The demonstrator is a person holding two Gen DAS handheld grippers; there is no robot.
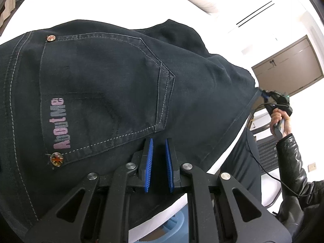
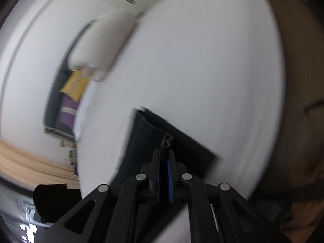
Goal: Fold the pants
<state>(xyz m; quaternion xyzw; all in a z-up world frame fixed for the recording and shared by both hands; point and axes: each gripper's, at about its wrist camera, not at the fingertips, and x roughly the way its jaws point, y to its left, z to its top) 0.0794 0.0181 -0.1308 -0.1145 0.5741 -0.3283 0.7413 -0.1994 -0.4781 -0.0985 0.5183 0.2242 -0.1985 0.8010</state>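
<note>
Dark denim pants (image 1: 113,85) lifted over the white bed (image 1: 101,4), not yet folded, we judge. Left gripper (image 1: 158,141) pads close together on the seat fabric; right gripper (image 2: 163,151) pinches a hem. Folding remains.

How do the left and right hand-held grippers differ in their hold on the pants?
The left hand-held gripper grips beside the back pocket, pads slightly parted; the right hand-held gripper pinches an edge of the pants, pads nearly together. The left view is sharp, the right blurred. Both hold the pants.
</note>
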